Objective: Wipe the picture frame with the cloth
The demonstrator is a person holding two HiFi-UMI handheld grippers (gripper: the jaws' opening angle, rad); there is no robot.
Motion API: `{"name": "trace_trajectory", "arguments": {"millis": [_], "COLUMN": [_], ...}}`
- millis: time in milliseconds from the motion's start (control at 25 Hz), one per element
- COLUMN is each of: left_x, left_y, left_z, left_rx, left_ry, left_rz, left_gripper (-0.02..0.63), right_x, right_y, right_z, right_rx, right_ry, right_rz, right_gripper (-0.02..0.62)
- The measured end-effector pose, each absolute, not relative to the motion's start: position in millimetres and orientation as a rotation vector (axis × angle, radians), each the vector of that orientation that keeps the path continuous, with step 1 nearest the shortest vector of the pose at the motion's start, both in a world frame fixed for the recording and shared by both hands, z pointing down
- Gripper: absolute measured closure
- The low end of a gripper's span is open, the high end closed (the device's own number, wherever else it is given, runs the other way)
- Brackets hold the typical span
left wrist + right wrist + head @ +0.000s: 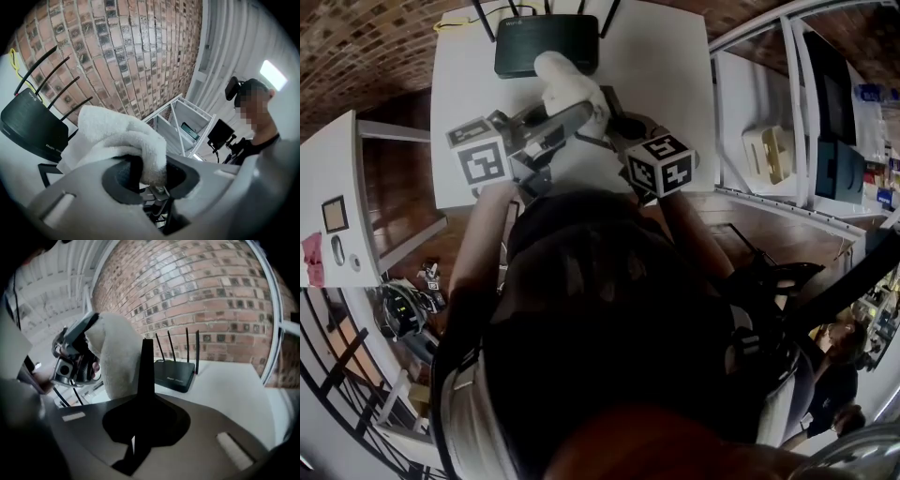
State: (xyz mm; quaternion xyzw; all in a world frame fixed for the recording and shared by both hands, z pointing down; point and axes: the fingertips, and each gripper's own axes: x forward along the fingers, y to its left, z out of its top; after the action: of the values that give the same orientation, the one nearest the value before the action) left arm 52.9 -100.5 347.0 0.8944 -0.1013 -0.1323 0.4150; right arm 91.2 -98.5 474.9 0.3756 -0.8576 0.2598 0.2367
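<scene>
Wiping in hand: left gripper (150, 180) pinches cloth (117, 136); right gripper (143, 427) clamps picture frame (146, 366) edge-on. Next, press cloth, just beside right jaws, onto frame.

No wording can be read. The black router (28, 125) at the far edge of the tabletop (675, 80) bears small pale print on its casing, too small and blurred to read.

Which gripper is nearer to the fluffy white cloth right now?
Left. The left gripper is clamped on the fluffy white cloth itself; the right gripper sits beside it, shut on the thin black picture frame.
</scene>
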Motion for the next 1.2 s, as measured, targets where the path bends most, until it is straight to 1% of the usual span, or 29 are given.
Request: {"name": "trace_trajectory", "arguments": {"millis": [120,200,400,480,560,680,800,1000,1200], "left_x": [41,28,-16,-34,-49,-62,-70,-88,-135], "left_y": [-108,-115,-127,-128,-128,-124,-121,-124,-132], "left_z": [353,371,439,463,484,507,528,555,578], "left_rx": [2.236,2.232,2.145,2.070,1.973,1.877,1.844,1.783,1.746], "left_ry": [-0.307,-0.403,-0.644,-0.693,-0.713,-0.706,-0.706,-0.773,-0.961], "left_rz": [-0.356,-0.287,-0.028,0.012,-0.009,-0.045,-0.007,0.016,0.089], "left_gripper": [0.517,0.517,0.517,0.517,0.517,0.517,0.517,0.517,0.517], "right_x": [89,89,105,109,117,126,124,117,115], "right_y": [-90,-86,-91,-93,-95,-93,-92,-95,-97], "right_z": [486,495,518,529,541,559,569,581,585], "right_rx": [1.007,1.019,1.112,1.128,1.166,1.201,1.193,1.166,1.152], "right_ry": [-2.381,-2.380,-2.327,-2.314,-2.275,-2.214,-2.199,-2.198,-2.199], "right_rz": [1.014,1.171,1.416,1.567,1.669,1.736,1.776,1.775,1.765], "right_gripper": [0.586,0.586,0.584,0.584,0.581,0.569,0.565,0.546,0.534]}}
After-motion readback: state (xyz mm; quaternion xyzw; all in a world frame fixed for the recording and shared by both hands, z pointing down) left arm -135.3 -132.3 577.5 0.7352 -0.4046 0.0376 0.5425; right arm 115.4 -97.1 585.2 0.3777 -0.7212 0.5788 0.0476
